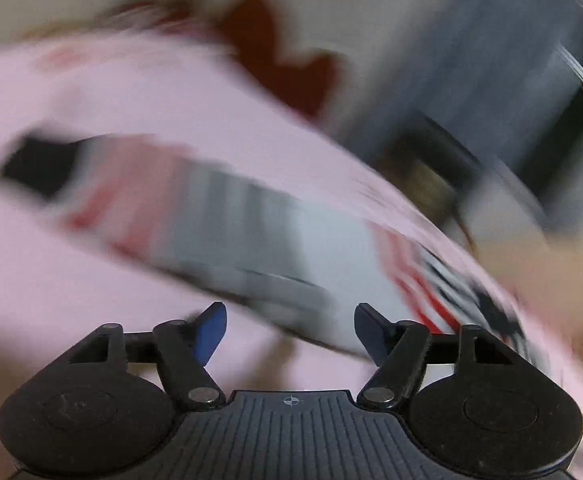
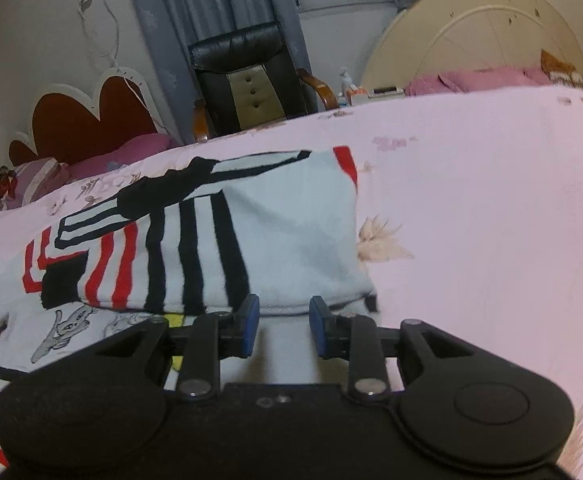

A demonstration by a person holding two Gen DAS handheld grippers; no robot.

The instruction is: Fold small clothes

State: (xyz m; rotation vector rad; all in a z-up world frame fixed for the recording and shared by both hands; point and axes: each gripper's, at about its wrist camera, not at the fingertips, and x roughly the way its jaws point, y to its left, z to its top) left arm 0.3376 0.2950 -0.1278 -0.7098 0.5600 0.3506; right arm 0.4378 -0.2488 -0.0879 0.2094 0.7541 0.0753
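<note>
A small white garment [image 2: 275, 232] with black and red stripes lies folded over on the pink bedsheet [image 2: 491, 208]. A cartoon-printed layer shows under its left part. My right gripper [image 2: 284, 322] sits at the garment's near folded edge. Its blue pads [image 2: 251, 320] stand a little apart, with the hem just between the tips and no squeeze visible. The left wrist view is badly motion-blurred. In it the same striped garment [image 1: 251, 220] streaks across the pink sheet [image 1: 71, 280] above my left gripper [image 1: 290, 330], whose jaws are wide open with nothing between them.
Behind the bed stand a black leather chair [image 2: 243, 80], a red cloud-shaped headboard [image 2: 83, 120] and a cream arched headboard [image 2: 483, 40]. Pink pillows [image 2: 475, 80] and small bottles on a nightstand [image 2: 367, 92] lie at the far edge. Bare sheet extends to the right of the garment.
</note>
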